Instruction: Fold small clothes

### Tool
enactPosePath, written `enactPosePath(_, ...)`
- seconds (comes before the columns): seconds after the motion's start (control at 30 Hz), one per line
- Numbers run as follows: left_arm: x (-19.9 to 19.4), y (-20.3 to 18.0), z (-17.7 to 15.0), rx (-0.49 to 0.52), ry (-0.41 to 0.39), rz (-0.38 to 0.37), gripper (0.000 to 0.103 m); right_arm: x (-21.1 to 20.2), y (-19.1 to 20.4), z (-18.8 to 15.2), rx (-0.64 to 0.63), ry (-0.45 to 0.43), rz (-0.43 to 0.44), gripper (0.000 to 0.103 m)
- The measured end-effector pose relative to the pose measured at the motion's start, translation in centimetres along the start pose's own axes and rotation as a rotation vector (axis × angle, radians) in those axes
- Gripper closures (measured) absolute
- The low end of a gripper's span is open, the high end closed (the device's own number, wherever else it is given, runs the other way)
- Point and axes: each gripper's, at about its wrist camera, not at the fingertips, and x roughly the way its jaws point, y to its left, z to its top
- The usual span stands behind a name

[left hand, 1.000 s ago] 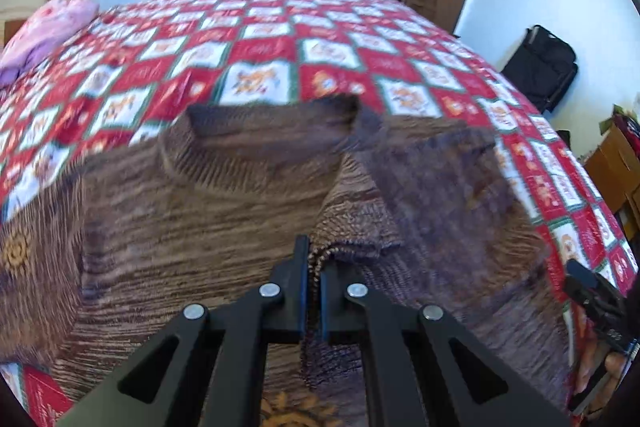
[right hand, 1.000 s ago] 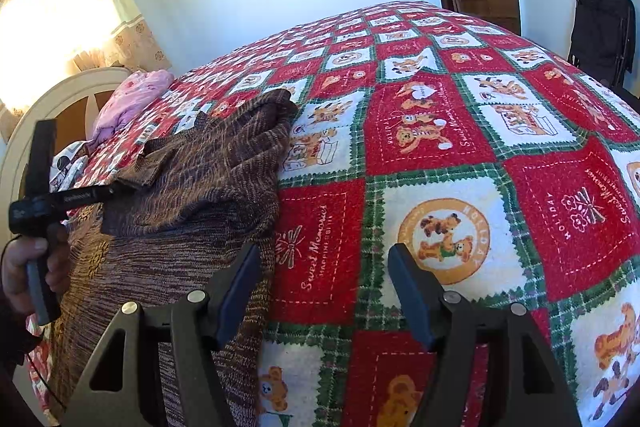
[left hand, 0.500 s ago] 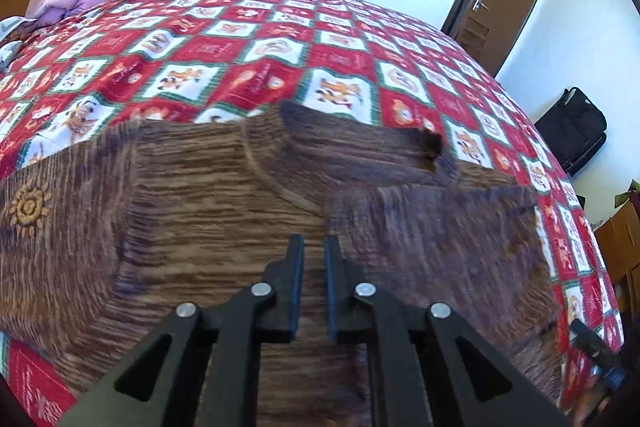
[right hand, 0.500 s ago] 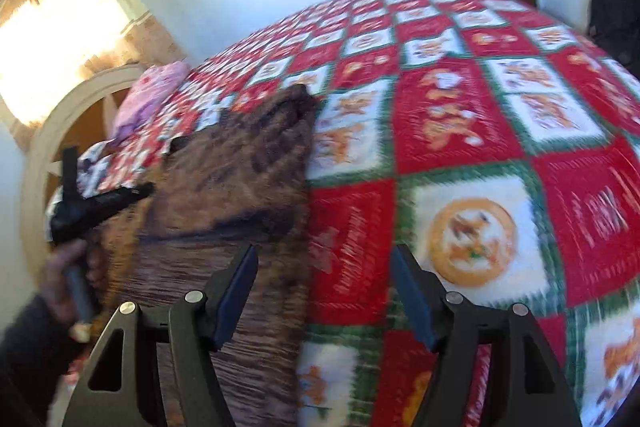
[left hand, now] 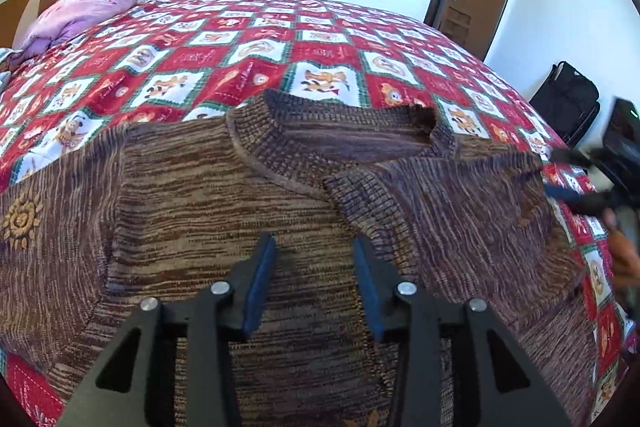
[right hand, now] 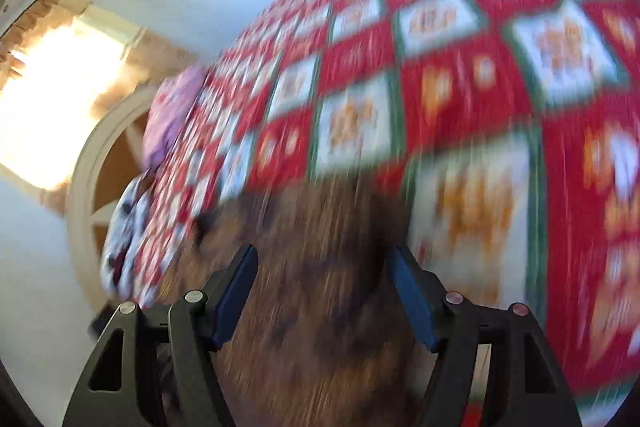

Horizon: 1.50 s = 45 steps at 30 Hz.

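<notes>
Left gripper [left hand: 314, 267] released, above sweater [left hand: 200, 211] chest | right gripper [right hand: 322, 291] released, blurred, over sweater's right edge | sweater flat on bed [left hand: 320, 51], right sleeve folded in | left sleeve, body fold remain

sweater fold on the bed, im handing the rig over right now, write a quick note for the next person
Left gripper: open, empty, over the sweater chest just below the collar.
Right gripper: open, empty, over the sweater's right edge; that view is motion-blurred.
Sweater: lies on the quilt, collar away from you. The right sleeve is folded in across the chest.
Done: right sleeve fold.
Left: the left side, with the sun motif, is still spread out. Probably fold it in next, then fold bottom to collar.
</notes>
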Motion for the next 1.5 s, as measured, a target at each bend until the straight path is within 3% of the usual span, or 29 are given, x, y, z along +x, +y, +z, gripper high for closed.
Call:
enactPosePath(0.1, 0.0, 0.2, -0.1, -0.008, -0.004, -0.023, 0.056, -1.9, -1.5, 2.5, 0.085, -0.203, 0.007, 0.034)
enactPosePath(0.17, -0.1, 0.3, -0.2, -0.015, -0.007, -0.033, 0.056, -2.8, -2.1, 3.1, 0.119, -0.231, 0.034, 0.034)
enactPosePath(0.3, -0.3, 0.9, -0.2, -0.048, -0.021, -0.067, 0.055, -3.3, -0.1, 1.3, -0.051, -0.126, -0.084, 0.034)
enactPosePath(0.4, -0.7, 1.7, -0.3, -0.091, -0.041, -0.096, 0.044, -2.8, 0.2, -0.3, -0.028, -0.016, -0.041, 0.034)
enactPosePath(0.5, -0.5, 1.6, -0.3, -0.094, -0.038, -0.097, 0.039, 0.1, -0.9, -0.3, 0.109, 0.122, 0.068, 0.034)
enactPosePath(0.53, -0.5, 1.4, -0.3, -0.086, -0.037, -0.093, 0.037, 0.9, -1.0, 0.3, 0.139, 0.118, 0.104, 0.034)
enactPosePath(0.67, -0.6, 1.3, -0.3, -0.074, -0.035, -0.096, 0.033, -1.3, -0.1, 2.8, 0.111, -0.161, 0.113, 0.034)
enactPosePath(0.7, -0.5, 1.4, -0.3, -0.078, -0.034, -0.103, 0.033, -1.9, -0.2, 3.0, 0.128, -0.197, 0.112, 0.034)
enactPosePath(0.73, -0.6, 1.5, -0.3, -0.082, -0.036, -0.107, 0.033, -2.0, -0.1, 2.9, 0.126, -0.179, 0.106, 0.034)
enactPosePath(0.77, -0.6, 1.5, -0.4, -0.085, -0.037, -0.111, 0.033, -2.1, 0.1, 2.6, 0.105, -0.155, 0.091, 0.034)
enactPosePath(0.83, -0.8, 1.7, -0.4, -0.093, -0.042, -0.12, 0.033, -2.9, 1.3, 1.1, -0.01, -0.135, -0.024, 0.034)
enactPosePath(0.9, -1.1, 2.0, -0.5, -0.106, -0.053, -0.12, 0.033, -4.0, 3.6, -2.3, -0.234, -0.108, -0.18, 0.034)
enactPosePath(0.97, -1.7, 2.2, -0.7, -0.121, -0.066, -0.107, 0.031, -4.3, 5.5, -5.9, -0.419, -0.091, -0.272, 0.034)
enactPosePath(1.03, -2.1, 2.2, -0.8, -0.122, -0.077, -0.087, 0.014, -4.9, 6.8, -9.6, -0.579, -0.058, -0.33, 0.034)
enactPosePath(1.07, -2.2, 2.0, -0.8, -0.117, -0.078, -0.066, 0.011, -4.9, 6.7, -11.2, -0.633, -0.033, -0.34, 0.035)
enactPosePath(1.1, -2.0, 1.6, -0.7, -0.099, -0.072, -0.047, 0.009, -4.7, 7.0, -12.9, -0.683, 0.004, -0.357, 0.044)
enactPosePath(1.13, -1.8, 1.4, -0.7, -0.086, -0.062, -0.037, 0.009, -4.1, 6.9, -13.9, -0.701, 0.048, -0.374, 0.061)
enactPosePath(1.17, -1.3, 1.1, -0.7, -0.066, -0.041, -0.014, 0.009, -3.5, 6.5, -14.8, -0.693, 0.1, -0.379, 0.066)
enactPosePath(1.2, -0.9, 0.6, -0.6, -0.044, -0.016, 0.016, 0.009, -2.9, 5.9, -15.7, -0.674, 0.148, -0.38, 0.065)
enactPosePath(1.27, -0.9, 0.5, -0.7, -0.034, -0.008, 0.054, 0.009, -3.2, 5.8, -16.7, -0.723, 0.138, -0.413, 0.066)
enactPosePath(1.37, -0.9, 0.7, -1.1, -0.027, 0.011, 0.1, 0.008, -4.4, 6.0, -16.6, -0.689, 0.159, -0.418, 0.066)
enactPosePath(1.5, -0.9, 1.0, -1.3, -0.032, 0.017, 0.111, 0.005, -5.4, 8.5, -15.7, -0.708, 0.033, -0.415, 0.065)
